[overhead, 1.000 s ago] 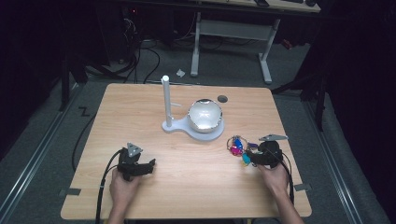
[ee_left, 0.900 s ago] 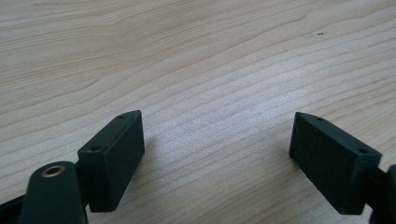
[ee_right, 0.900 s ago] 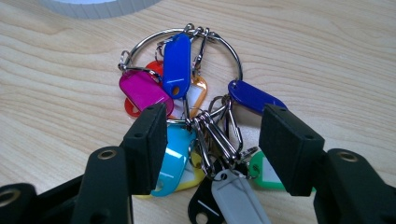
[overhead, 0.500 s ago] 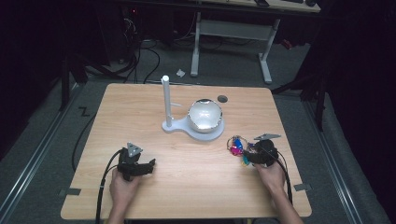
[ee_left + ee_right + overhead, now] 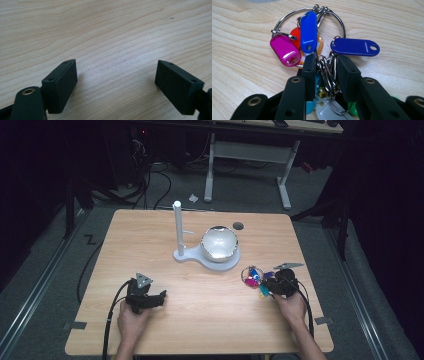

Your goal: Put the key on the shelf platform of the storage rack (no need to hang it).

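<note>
A big metal key ring (image 5: 342, 25) carrying several coloured plastic tags (magenta, blue, orange and dark blue among them) lies on the wooden table (image 5: 200, 320) at the right, below the stand; it is the bright cluster of tags (image 5: 251, 276) in the high view. My right gripper (image 5: 325, 62) has just been closing. Its two black jaws stand narrowly on either side of a bunch of small wire rings (image 5: 327, 75) hanging from the big ring, without clearly pressing them. A hand holds this right gripper (image 5: 266, 286) by the tags. My left gripper (image 5: 116, 67) rests open on bare wood; in the high view this left gripper (image 5: 161, 297) lies near the front left.
A white stand (image 5: 220, 265) sits mid-table, with an upright post (image 5: 178, 227) and a shiny silver dome (image 5: 219, 242). A small round hole (image 5: 238, 226) marks the table's far side. Cables trail from both grippers toward the front edge. Dark floor and desk legs lie beyond.
The right gripper has shifted slightly left onto the tag cluster. The left gripper and hand have kept still.
</note>
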